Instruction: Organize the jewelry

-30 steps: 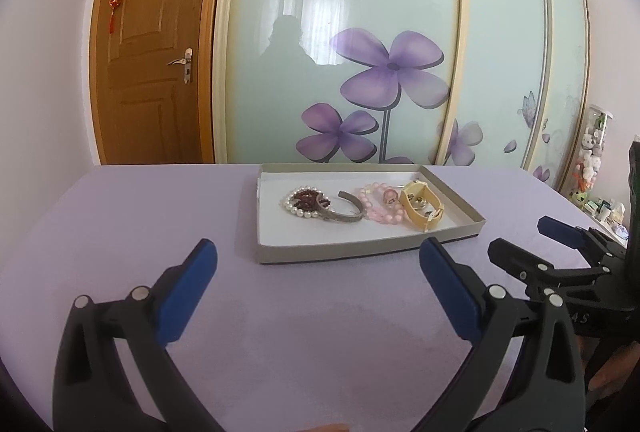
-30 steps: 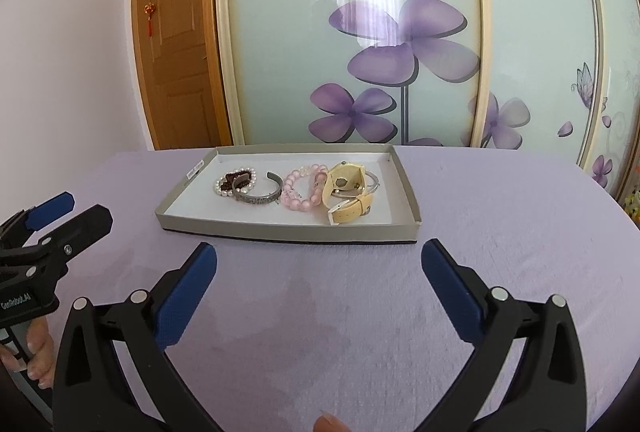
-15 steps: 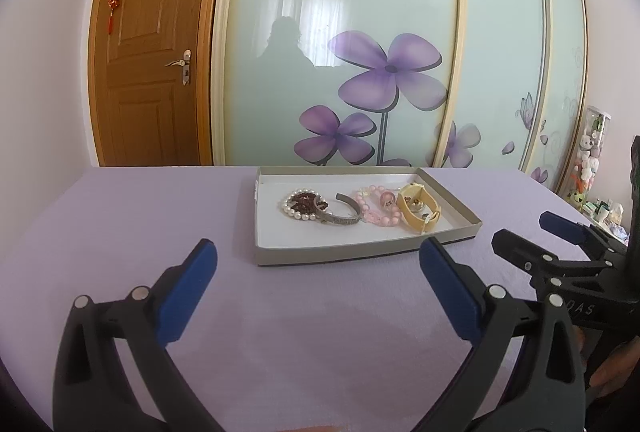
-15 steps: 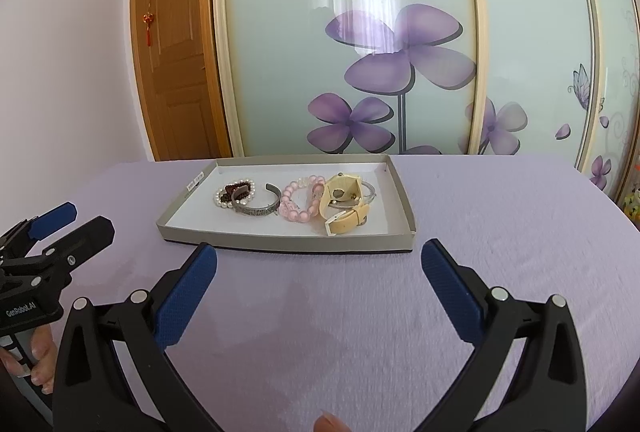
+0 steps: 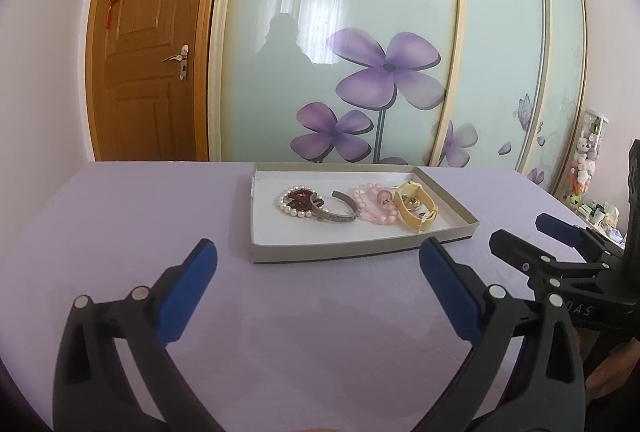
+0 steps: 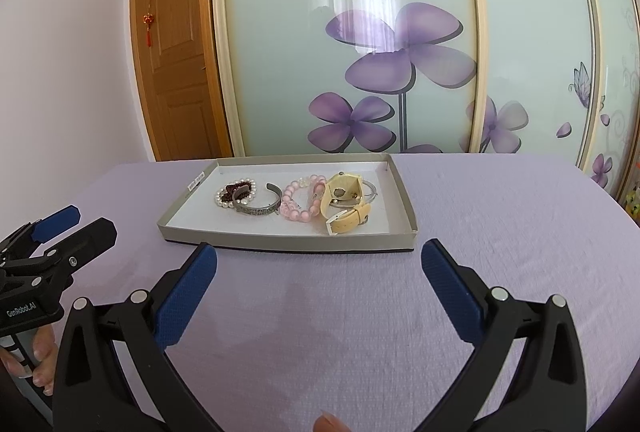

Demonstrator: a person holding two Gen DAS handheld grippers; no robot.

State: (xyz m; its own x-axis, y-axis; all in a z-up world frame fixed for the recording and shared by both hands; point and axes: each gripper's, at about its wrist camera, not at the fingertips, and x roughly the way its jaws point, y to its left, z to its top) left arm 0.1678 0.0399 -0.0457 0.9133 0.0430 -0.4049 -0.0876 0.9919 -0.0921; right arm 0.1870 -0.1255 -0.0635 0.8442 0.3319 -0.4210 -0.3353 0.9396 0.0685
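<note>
A shallow grey tray (image 6: 404, 198) is lying flat on the lavender tabletop (image 6: 480, 232), its long axis running left to right across both views, with one long side facing the tools. Inside it, the jewelry is sitting in a row along that axis. At the left is a pearl bracelet (image 6: 224, 201) with a dark red piece in its ring, touching a silver cuff (image 6: 258, 209) whose open gap is pointing away from the cameras. Next are a pink bead bracelet (image 6: 298, 210) and a cream watch (image 6: 348, 200), its strap end pointing toward the tray's near right corner.

The left tool (image 5: 318, 264) is hovering over the tabletop short of the tray, its blue pads spread wide apart and gripping nothing. The right tool (image 6: 318, 262) is doing likewise, wide apart and empty.
</note>
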